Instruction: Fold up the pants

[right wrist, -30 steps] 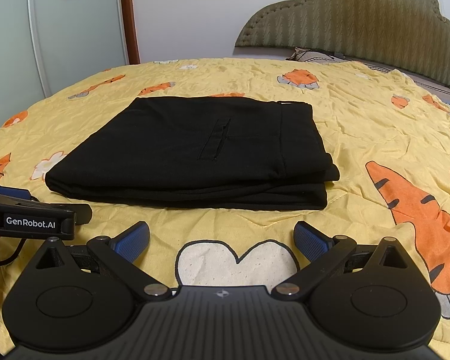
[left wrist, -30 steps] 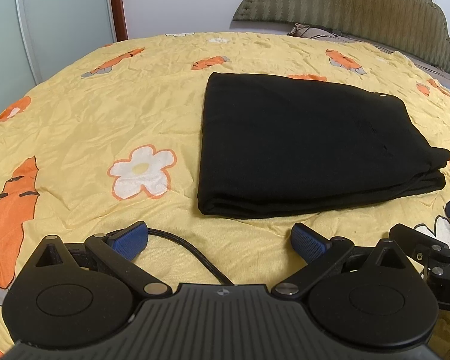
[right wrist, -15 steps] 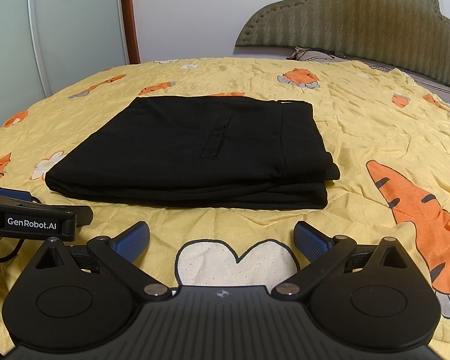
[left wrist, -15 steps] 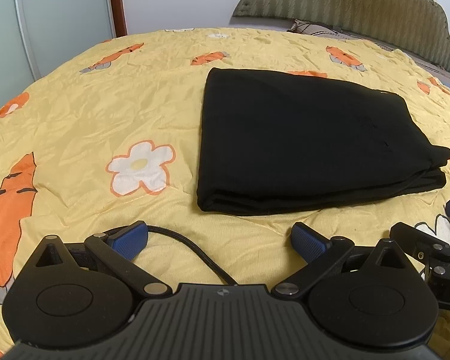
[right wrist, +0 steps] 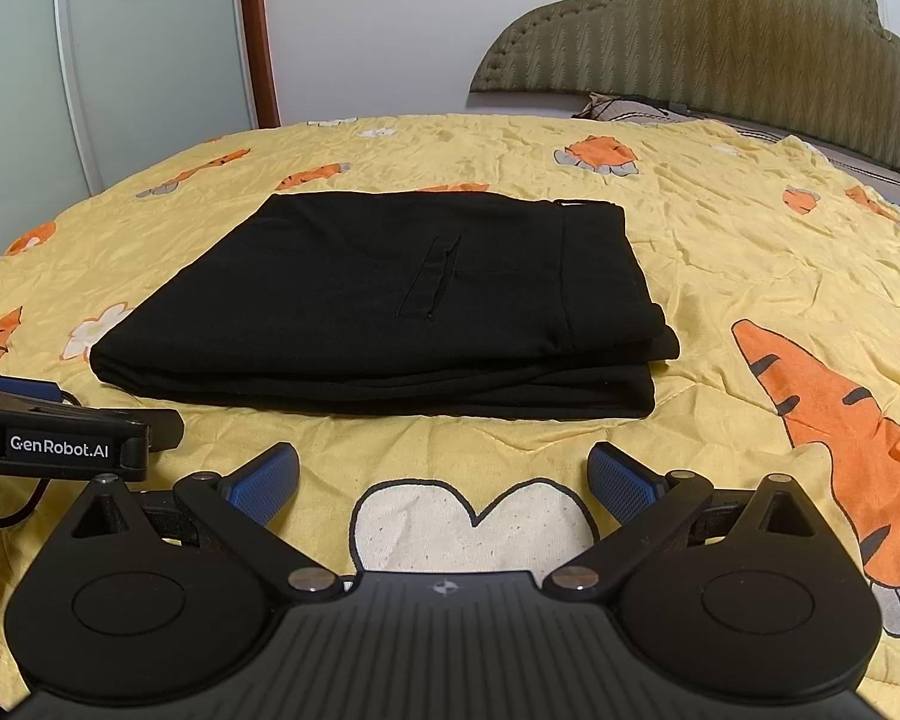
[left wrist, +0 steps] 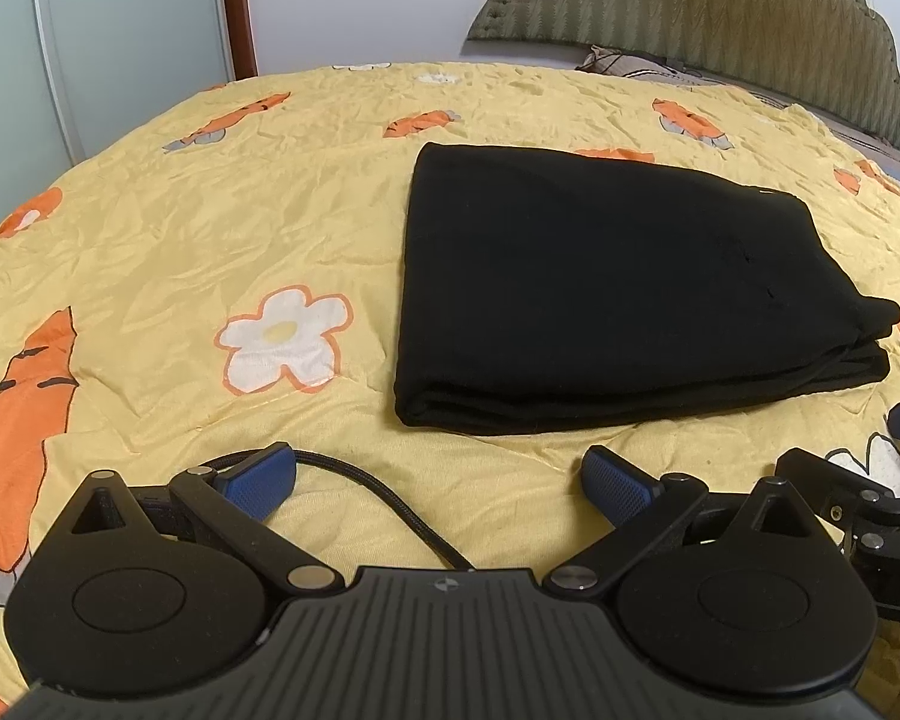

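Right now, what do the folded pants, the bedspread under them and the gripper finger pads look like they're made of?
Pants: black matte woven fabric, likely cotton or a blend; no sheen, soft stacked fold edges.
Bedspread: thin yellow printed cloth, faint sheen, fine crinkles; possibly a light synthetic or cotton.
Finger pads: blue, dotted grip texture, probably rubber or soft plastic, on black hard-plastic links.

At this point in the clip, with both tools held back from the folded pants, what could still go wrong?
1. The folded black pants show loose stacked layers along the near edge; a nudge from either open tool could slide them apart.
2. A black braided cable lies on the yellow printed bedspread between the left tool and the pants; it might snag or drag on an advance.
3. The right tool and the left tool sit close together; they may collide.
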